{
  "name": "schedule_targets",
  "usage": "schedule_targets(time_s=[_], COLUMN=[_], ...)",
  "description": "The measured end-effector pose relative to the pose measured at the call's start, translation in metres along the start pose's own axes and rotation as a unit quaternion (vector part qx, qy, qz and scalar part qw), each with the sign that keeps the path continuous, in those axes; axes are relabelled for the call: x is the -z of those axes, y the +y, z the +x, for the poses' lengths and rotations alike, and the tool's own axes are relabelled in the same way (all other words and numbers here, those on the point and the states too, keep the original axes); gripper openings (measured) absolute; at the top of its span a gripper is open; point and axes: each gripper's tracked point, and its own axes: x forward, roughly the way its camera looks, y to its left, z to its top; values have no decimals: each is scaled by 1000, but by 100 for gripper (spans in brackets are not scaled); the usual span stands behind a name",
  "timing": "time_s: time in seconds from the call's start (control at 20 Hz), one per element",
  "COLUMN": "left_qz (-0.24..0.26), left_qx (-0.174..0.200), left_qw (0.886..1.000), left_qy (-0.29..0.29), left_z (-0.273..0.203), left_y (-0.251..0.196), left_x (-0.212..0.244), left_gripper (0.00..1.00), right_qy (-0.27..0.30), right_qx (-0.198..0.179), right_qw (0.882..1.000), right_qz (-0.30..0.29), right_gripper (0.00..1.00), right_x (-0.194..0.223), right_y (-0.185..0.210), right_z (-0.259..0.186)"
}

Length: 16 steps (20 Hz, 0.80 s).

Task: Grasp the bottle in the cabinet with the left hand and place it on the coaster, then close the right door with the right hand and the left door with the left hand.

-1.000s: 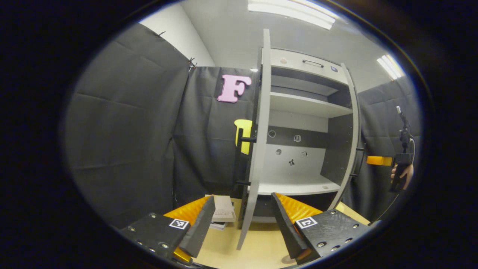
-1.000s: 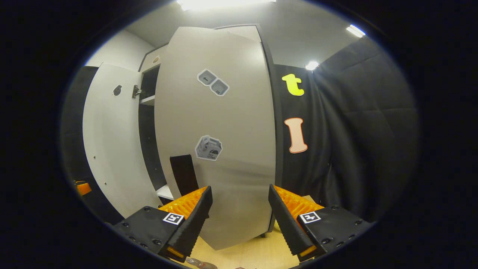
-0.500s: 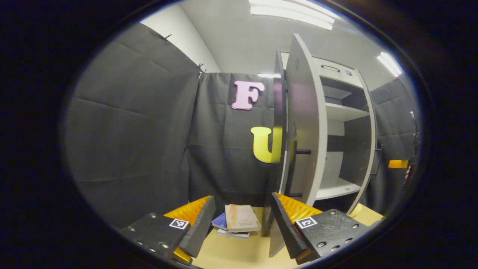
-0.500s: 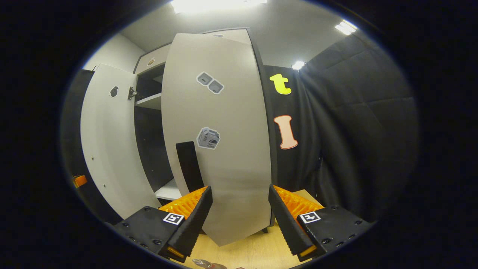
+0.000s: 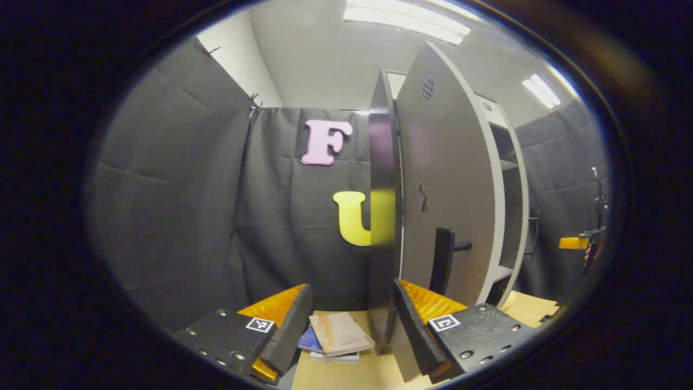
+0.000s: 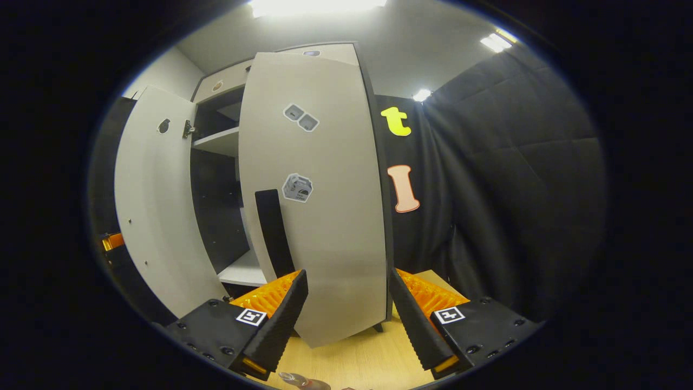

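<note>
Books (image 5: 338,338) lay stacked on the table (image 5: 352,374), partly hidden behind the left gripper (image 5: 351,319), whose fingers stood wide apart and held nothing. Just right of them the left door (image 5: 449,189) filled the middle of the left gripper view, its outer face and black handle (image 5: 444,260) toward the camera, so most of the cabinet (image 5: 511,162) interior was screened; only a thin strip of shelves showed past its edge. At the far right of that view the right gripper (image 5: 574,242) appeared small and cut off, the hand holding it too blurred to make out.

In the right gripper view the left door (image 6: 154,200) stood open at the left, a dark gap of cabinet beside it, then the right door (image 6: 319,206) partly shut, its handle (image 6: 273,230) just above the right gripper (image 6: 349,311), which gaped open and empty. Only the top of the bottle (image 6: 303,382) poked in at the bottom edge; whether it sat on the coaster could not be told.

Compared with half a second earlier, the left door had swung further toward the left camera, hiding more shelf, and the right door had closed slightly.
</note>
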Motion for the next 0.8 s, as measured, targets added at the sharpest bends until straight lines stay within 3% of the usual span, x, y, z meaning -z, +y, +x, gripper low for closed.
schedule_targets(time_s=[0.3,0.35,0.4,0.45,0.8], left_qz=[44,44,34,18,-1], left_qx=[37,40,43,48,62], left_qw=[998,998,998,998,997], left_qy=[19,16,21,25,36], left_z=[20,22,23,24,25], left_y=[-27,-28,-27,-29,-56], left_x=[0,-1,2,3,4], left_gripper=[87,94,94,87,87], right_qy=[10,12,14,17,25], right_qx=[26,31,37,40,35], right_qw=[999,999,999,999,999], right_qz=[16,16,14,13,8], right_gripper=[96,96,96,96,96], right_x=[10,13,14,17,25], right_y=[-15,-18,-21,-23,-23], right_z=[-10,-10,-10,-9,-6])
